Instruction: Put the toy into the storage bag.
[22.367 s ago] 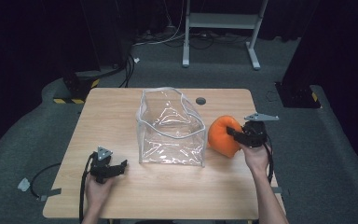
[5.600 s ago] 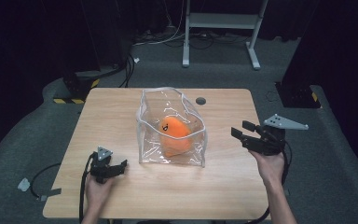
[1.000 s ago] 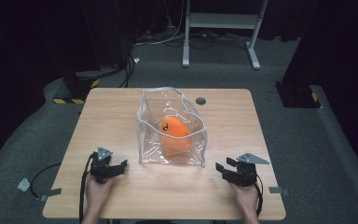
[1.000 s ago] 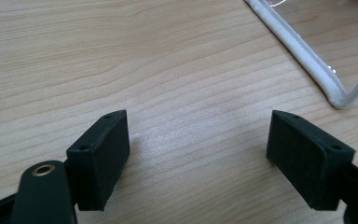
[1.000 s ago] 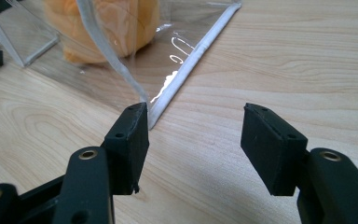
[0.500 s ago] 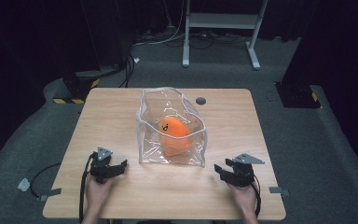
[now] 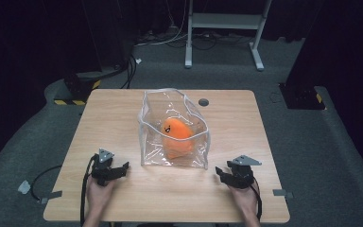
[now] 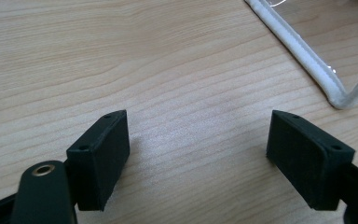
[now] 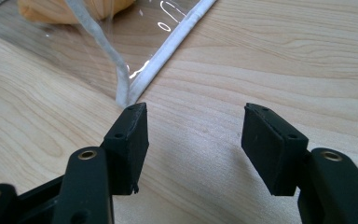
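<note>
Resting both grippers low on the table [image 7: 123, 109], I keep them clear of the bag [image 7: 147, 142], one off each near corner, so nothing nudges it. My left gripper [image 7: 119, 170] has its jaws apart with bare wood between them; my right gripper [image 7: 221, 173] is parted too and holds nothing, its jaws just beside the bag's white-edged corner. The toy [image 7: 177, 137] sits inside the bag on its floor, leaning back. It carries a small drawn face; I can read no writing or brand anywhere.
</note>
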Motion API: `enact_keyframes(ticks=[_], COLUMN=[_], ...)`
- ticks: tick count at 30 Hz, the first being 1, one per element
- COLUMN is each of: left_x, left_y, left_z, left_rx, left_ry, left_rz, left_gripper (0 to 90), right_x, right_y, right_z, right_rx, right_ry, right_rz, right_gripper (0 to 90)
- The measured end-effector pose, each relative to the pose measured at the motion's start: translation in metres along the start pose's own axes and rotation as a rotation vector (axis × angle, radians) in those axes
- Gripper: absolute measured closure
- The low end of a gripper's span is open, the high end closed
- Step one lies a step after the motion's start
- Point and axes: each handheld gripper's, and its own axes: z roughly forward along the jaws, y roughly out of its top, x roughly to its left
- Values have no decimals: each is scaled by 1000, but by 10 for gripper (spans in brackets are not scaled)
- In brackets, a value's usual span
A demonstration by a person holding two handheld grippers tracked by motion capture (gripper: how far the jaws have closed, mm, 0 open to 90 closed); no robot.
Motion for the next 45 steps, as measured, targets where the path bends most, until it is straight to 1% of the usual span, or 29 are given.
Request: enact_keyframes(ticks=[9,13,18,34,39,44,45], left_x=[0,0,0,0,0,0,0], left_y=[0,0,0,0,0,0,0], left_z=[0,0,0,0,0,0,0], left_rx=[0,0,0,0,0,0,0], left_ry=[0,0,1,1,1,1,1], left_rz=[0,0,1,1,1,1,1], left_gripper=[212,212,212,212,212,212,212], right_x=[0,-2,-4,-6,-8,-6,-5], right_y=[0,0,0,2,4,4,4], right_z=[4,7,8,11,13,14,14], right_rx=[15,30,27,37,36,40,41], right_ry=[-30,-56,-64,-88,-95,-107,-112], right_rz=[-15,-23,-12,-22,-8,-23,-33], right_gripper=[411,412,412,412,409,391,384])
